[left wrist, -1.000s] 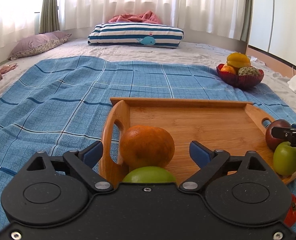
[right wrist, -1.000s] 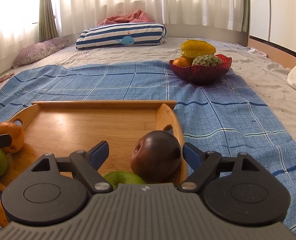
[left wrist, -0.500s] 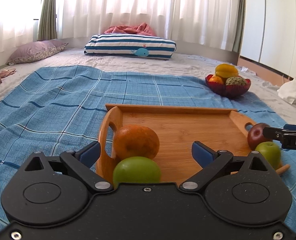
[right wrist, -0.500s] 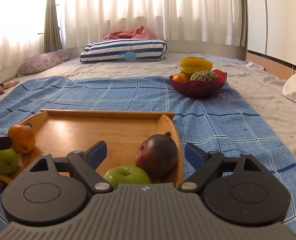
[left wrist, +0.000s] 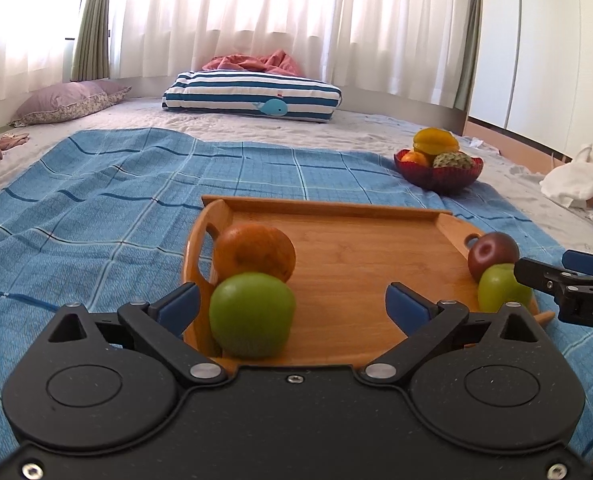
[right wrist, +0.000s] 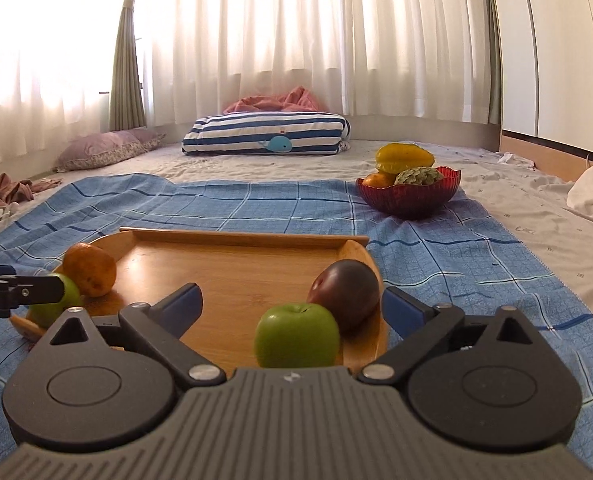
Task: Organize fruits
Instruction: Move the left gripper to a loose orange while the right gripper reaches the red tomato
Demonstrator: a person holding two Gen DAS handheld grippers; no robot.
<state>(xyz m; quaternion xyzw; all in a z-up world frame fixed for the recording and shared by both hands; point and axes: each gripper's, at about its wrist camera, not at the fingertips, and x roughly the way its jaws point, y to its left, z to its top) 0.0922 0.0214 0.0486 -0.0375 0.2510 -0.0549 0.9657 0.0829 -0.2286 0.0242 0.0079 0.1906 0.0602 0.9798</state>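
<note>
Bed (left wrist: 376, 128) with a pale sheet; a blue checked blanket (left wrist: 96, 216) is spread over it, wrinkled on the left side. White sheer curtains (left wrist: 256, 12) run along the back, backlit; white wardrobe doors (left wrist: 556, 40) on the right.

Left to right: brown clothing (right wrist: 4, 190) at the far left edge, purple floral pillow (left wrist: 68, 102), striped whale pillow (left wrist: 252, 96) with a red blanket (left wrist: 252, 63) bunched behind it, red glass bowl (left wrist: 436, 176) on the blue blanket's right edge holding a starfruit (left wrist: 434, 140), a small orange (left wrist: 414, 158) and a custard apple (left wrist: 454, 160). White cloth (left wrist: 572, 178) far right.

Wooden tray (left wrist: 356, 260) sits mid-blanket, nearest the cameras. Left end: orange (left wrist: 254, 252) against the handle, green apple (left wrist: 252, 314) just in front of it, touching. Right end: dark red plum (right wrist: 344, 296) against the right handle, second green apple (right wrist: 296, 334) in front, touching it.

Left hand-held gripper (left wrist: 292, 306): fingers spread wide, nothing held, the apple on the tray's left end sits between them, no contact visible. Right hand-held gripper (right wrist: 292, 306): fingers likewise spread, empty, framing the other apple and the plum.
</note>
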